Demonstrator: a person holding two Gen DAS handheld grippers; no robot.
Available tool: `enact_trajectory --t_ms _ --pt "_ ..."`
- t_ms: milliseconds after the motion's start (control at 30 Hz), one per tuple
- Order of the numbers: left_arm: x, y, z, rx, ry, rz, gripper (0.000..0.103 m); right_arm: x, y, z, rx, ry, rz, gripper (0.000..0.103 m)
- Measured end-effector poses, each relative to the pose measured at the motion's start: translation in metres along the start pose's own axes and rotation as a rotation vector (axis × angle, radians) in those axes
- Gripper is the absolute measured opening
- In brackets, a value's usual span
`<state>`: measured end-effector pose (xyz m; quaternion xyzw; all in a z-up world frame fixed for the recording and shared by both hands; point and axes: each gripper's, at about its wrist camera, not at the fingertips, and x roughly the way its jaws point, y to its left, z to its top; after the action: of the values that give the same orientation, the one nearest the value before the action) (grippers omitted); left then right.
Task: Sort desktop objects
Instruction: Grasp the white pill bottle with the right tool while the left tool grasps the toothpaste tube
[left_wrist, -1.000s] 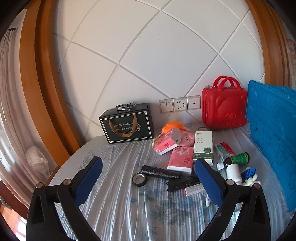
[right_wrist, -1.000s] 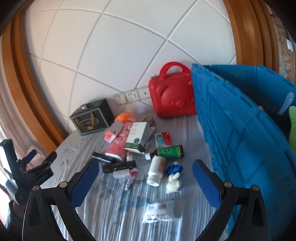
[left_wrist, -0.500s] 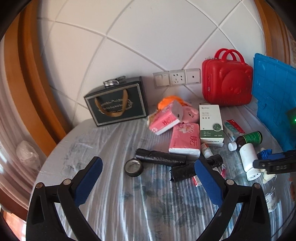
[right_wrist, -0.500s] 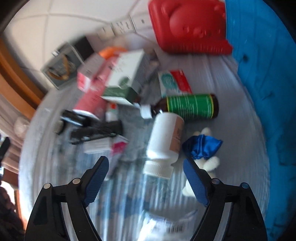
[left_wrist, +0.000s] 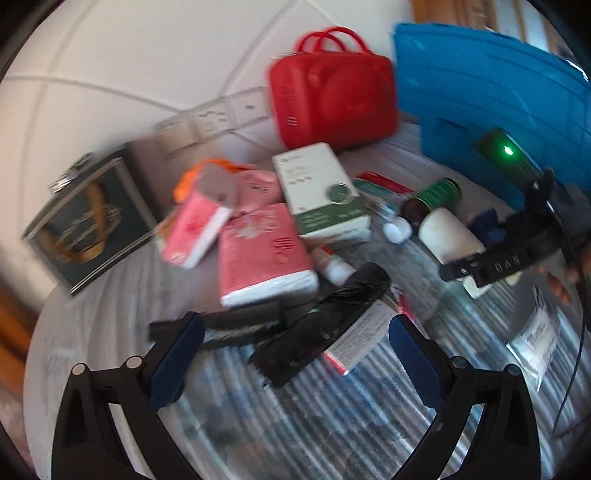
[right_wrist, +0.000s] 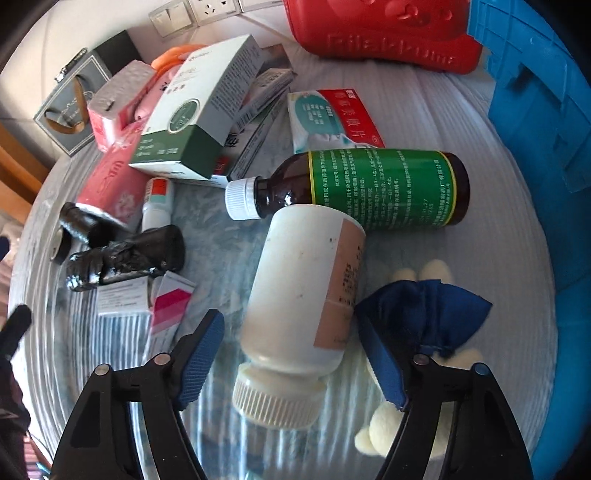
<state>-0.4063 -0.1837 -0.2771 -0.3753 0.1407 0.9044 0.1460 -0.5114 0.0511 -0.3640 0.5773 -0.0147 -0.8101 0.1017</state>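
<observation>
My right gripper is open, its fingers on either side of the cap end of a white pill bottle lying on the table. A brown bottle with a green label lies just behind it. A small plush toy with a blue bow lies under the right finger. My left gripper is open and empty, just short of a black roll and a flat white and pink box. The white bottle and the right gripper's body show at the right of the left wrist view.
Pink tissue packs, a white and green box, a red case and a dark gift box crowd the back. A blue crate stands at the right. A plastic packet lies near the front right.
Both grippers have moved forward and down towards the table. The right one has closed in on the white bottle; the left one has swung right towards the black rolls.
</observation>
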Motion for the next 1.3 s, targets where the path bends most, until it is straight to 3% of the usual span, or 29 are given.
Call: enact_trajectory --t_ms 167,300,533,633,700,833,1000,1067,1200,1300 --pt "0.043 -0.006 0.005 0.07 0.062 -0.115 0.097 0.004 -0.005 0.001 0.004 0.007 -0.001 0.073" --pt "0.049 -0.019 0.007 0.082 0.078 -0.143 0.094 0.004 -0.008 0.002 0.003 0.007 0.002 0.073" --pt "0.026 -0.066 -0.002 -0.05 0.037 -0.194 0.093 0.0 -0.012 -0.001 -0.001 0.002 0.014 0.073" --pt "0.04 -0.078 -0.012 -0.146 0.087 -0.236 0.071 -0.002 -0.013 -0.003 -0.02 -0.003 0.016 0.073" --pt "0.056 -0.08 -0.017 -0.192 0.141 -0.26 0.05 -0.003 -0.013 -0.004 -0.034 -0.001 0.02 0.073" --pt "0.06 -0.077 -0.02 -0.2 0.116 -0.226 0.044 -0.006 -0.018 -0.003 -0.041 0.0 0.032 0.073" --pt "0.062 -0.067 -0.021 -0.205 0.134 -0.17 0.015 -0.004 -0.017 -0.001 -0.084 0.007 0.03 0.073" --pt "0.06 -0.071 -0.021 -0.19 0.141 -0.128 0.015 -0.004 -0.014 -0.001 -0.108 -0.005 0.006 0.073" --pt "0.055 -0.075 -0.026 -0.19 0.14 -0.103 0.014 -0.002 -0.002 -0.002 -0.199 -0.038 -0.091 0.058" --pt "0.05 -0.074 -0.03 -0.172 0.147 -0.08 0.014 -0.012 -0.003 -0.009 -0.211 -0.05 -0.056 0.057"
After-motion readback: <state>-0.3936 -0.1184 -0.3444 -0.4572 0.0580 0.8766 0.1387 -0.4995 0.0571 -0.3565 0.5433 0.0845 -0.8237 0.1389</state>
